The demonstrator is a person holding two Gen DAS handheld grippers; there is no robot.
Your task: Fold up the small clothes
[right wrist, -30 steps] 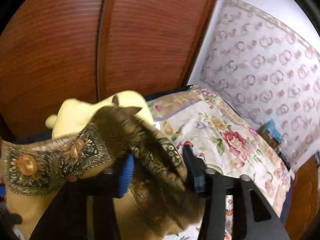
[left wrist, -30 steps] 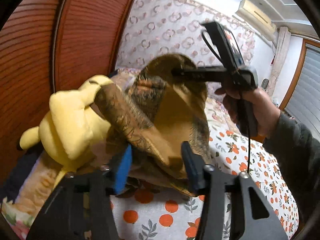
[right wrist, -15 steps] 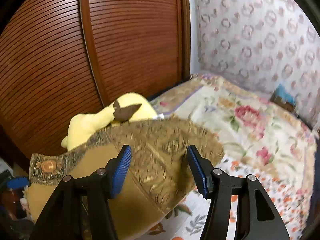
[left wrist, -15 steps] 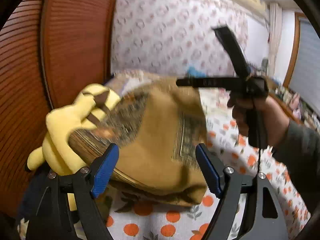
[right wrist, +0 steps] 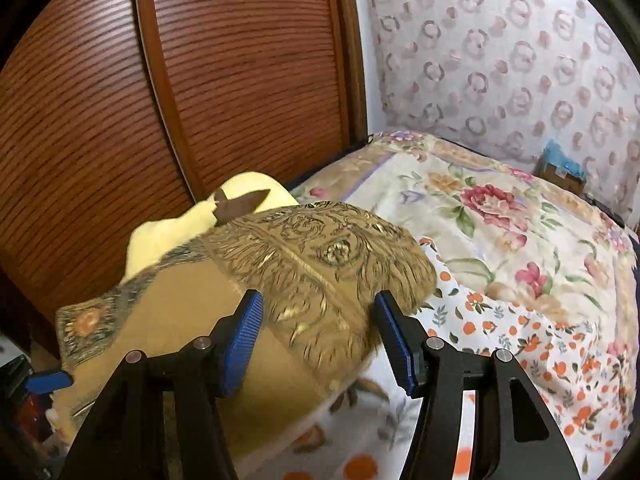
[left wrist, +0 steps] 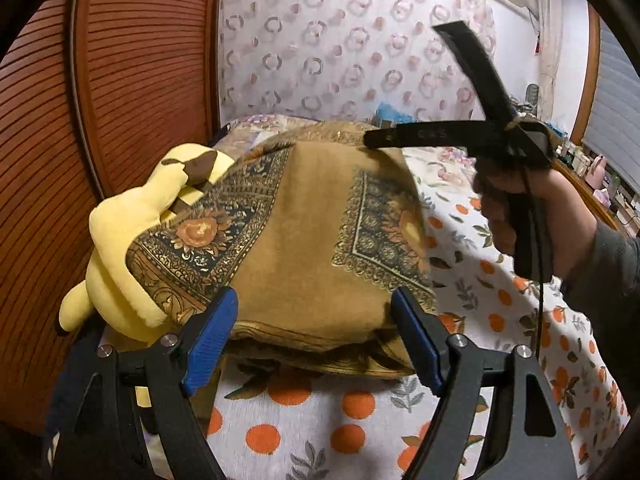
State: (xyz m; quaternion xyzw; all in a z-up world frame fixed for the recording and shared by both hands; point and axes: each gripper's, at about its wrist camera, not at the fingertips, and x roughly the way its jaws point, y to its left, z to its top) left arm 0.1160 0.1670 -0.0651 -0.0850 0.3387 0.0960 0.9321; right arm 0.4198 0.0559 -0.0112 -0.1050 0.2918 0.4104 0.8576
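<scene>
Nearest in the left wrist view, the left hand-held gripper has just been opening; its blue pads now stand apart on either side of the near folded edge of the ochre patterned scarf, not pressing it. The scarf lies directly ahead of these jaws on the bed, folded in layers, its left part draped over a yellow plush toy. Its long axis seems to run from the toy across to the right, crosswise to the left hand-held gripper.

Farther off, the right hand-held gripper is parted over the scarf's far right corner, cloth beneath the pads but not clamped. The left looks nearer the free edge, so the next fold likely starts there.
</scene>
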